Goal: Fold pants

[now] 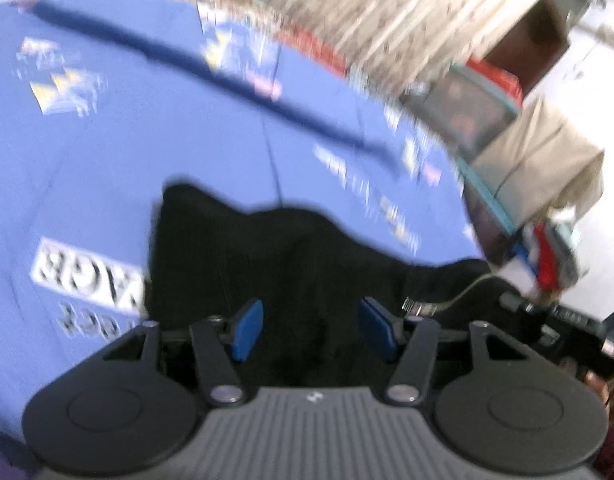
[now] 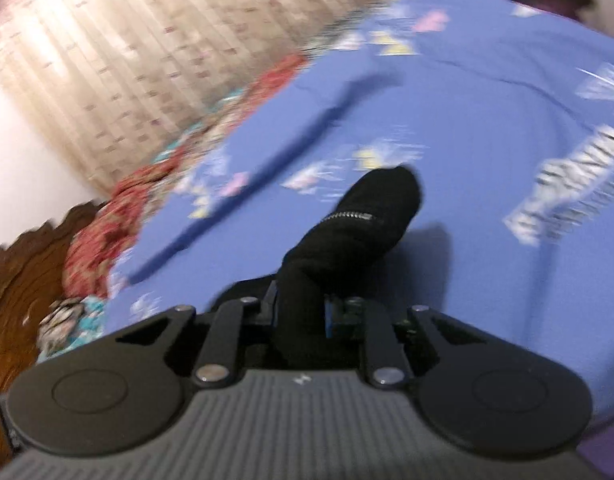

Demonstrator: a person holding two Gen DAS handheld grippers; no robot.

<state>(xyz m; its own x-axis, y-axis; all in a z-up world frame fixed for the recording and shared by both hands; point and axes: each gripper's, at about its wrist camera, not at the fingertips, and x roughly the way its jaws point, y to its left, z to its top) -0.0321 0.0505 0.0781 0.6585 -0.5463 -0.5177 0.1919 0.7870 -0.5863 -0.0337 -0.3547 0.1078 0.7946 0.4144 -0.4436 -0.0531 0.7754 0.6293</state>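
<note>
Gripping black pants [image 2: 347, 232], right gripper [image 2: 301, 312]; left gripper [image 1: 311, 330] agape.

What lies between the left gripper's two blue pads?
Only the black pants, lying beyond the open left gripper, not pinched; the left wrist view shows this.

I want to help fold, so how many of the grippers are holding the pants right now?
1. The right gripper is shut on a bunched fold of the black fabric pants. The left gripper hangs open above the pants on the blue printed bedsheet, holding nothing.
</note>
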